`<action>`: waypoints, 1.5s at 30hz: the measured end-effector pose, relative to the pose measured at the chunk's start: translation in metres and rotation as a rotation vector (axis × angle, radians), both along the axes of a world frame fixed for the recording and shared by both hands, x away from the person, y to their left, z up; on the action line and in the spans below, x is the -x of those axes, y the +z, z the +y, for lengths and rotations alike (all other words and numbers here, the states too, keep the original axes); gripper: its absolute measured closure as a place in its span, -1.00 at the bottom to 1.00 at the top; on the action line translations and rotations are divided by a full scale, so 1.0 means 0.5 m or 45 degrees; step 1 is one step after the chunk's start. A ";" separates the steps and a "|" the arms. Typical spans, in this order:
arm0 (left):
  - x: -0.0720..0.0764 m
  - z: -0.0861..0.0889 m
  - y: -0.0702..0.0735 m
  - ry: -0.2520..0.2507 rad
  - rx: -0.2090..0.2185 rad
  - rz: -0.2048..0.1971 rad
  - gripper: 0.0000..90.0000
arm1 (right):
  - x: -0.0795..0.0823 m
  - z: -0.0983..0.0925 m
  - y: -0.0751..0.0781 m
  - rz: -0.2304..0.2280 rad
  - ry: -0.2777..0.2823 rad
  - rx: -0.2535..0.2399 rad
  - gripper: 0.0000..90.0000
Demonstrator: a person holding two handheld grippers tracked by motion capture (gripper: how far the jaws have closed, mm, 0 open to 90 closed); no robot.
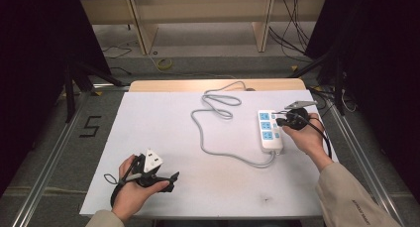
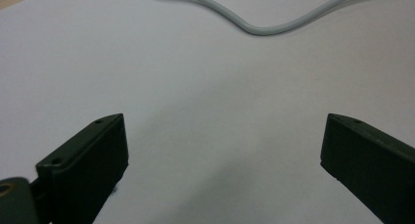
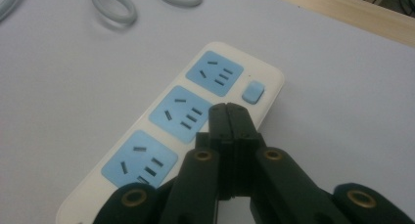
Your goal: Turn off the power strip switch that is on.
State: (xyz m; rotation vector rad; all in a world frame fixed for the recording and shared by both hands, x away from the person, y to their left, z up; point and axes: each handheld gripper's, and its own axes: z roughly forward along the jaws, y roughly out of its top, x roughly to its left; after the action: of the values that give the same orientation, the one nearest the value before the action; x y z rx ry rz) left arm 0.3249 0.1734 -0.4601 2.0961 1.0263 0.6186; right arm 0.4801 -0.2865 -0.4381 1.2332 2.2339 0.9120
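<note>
Left hand-held gripper [image 2: 222, 158] open wide: one black jaw at lower left of the frame, the other at lower right, big gap between, nothing in it. Screw holes visible on the top face of each jaw; a brass-coloured rivet at the bottom left corner. Under and ahead of the jaws, white worktop [image 2: 205, 87], plain, with soft jaw shadows near the lower middle. Grey cable [image 2: 266, 29] lies on the worktop along the top of the frame, dipping in a curve at upper centre-right and running out at the top edge on both sides, well apart from the jaws. Thin tan strip at the upper left corner, worktop edge.
</note>
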 end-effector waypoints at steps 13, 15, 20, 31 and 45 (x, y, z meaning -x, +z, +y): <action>0.000 0.000 0.000 0.002 0.000 -0.001 -0.93 | -0.017 0.004 -0.002 0.028 -0.013 0.011 1.00; 0.000 0.000 0.000 0.002 0.000 0.000 -0.93 | -0.019 0.004 -0.003 0.034 -0.017 0.011 1.00; 0.000 0.000 0.000 0.001 0.000 0.000 -0.93 | -0.024 0.003 -0.006 0.042 -0.022 0.011 1.00; -0.001 0.000 -0.001 -0.004 -0.005 0.002 -0.93 | -0.037 0.010 -0.015 0.073 -0.024 0.027 1.00; -0.001 0.000 -0.001 -0.007 -0.007 0.004 -0.93 | -0.044 0.013 -0.021 0.117 -0.020 0.036 1.00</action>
State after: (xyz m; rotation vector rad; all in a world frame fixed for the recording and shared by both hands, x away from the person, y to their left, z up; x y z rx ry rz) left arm 0.3252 0.1732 -0.4604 2.1048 1.0214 0.6162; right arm 0.5022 -0.2800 -0.4485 1.3025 2.2964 0.8307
